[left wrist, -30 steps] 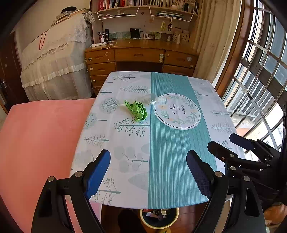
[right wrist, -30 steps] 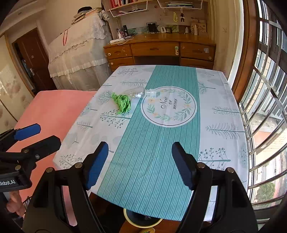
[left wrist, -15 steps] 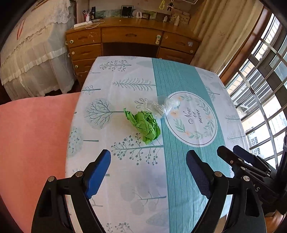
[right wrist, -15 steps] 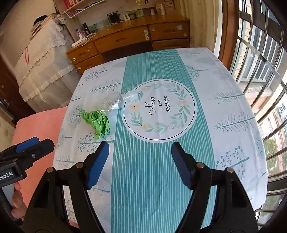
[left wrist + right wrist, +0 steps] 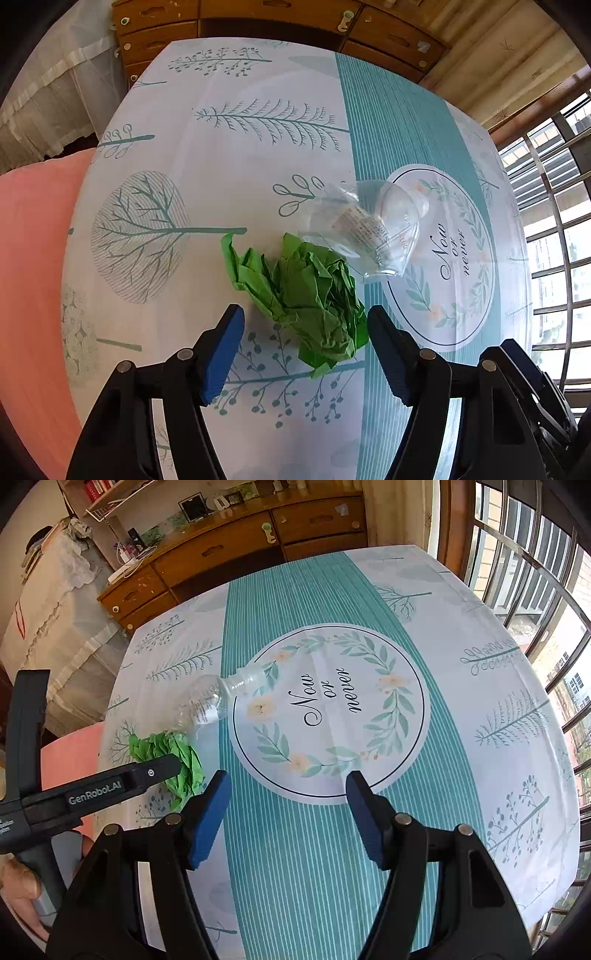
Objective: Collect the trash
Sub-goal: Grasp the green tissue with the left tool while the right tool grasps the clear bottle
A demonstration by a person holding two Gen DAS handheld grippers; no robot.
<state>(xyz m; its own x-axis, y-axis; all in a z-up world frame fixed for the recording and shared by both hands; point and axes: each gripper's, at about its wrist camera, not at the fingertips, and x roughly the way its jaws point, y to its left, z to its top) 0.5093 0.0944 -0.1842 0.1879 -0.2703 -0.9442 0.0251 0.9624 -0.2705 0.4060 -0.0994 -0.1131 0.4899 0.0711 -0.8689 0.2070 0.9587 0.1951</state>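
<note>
A crumpled green paper ball (image 5: 306,295) lies on the patterned tablecloth (image 5: 207,155). A clear, crushed plastic bottle (image 5: 373,225) lies on its side just behind it, touching it. My left gripper (image 5: 306,350) is open, its blue pads on either side of the near end of the paper. In the right wrist view the paper (image 5: 173,757) sits at the left, partly hidden by the left gripper's body, with the bottle (image 5: 221,698) beyond. My right gripper (image 5: 288,812) is open and empty over the teal stripe.
A wooden desk with drawers (image 5: 236,550) stands behind the table. A pink surface (image 5: 33,266) lies along the table's left edge. Barred windows (image 5: 535,565) are at the right. A white draped cover (image 5: 48,602) is at the far left.
Both grippers have moved forward over the table. The left one has closed in until the green paper sits between its open fingers. The right one now hovers near the round print.
</note>
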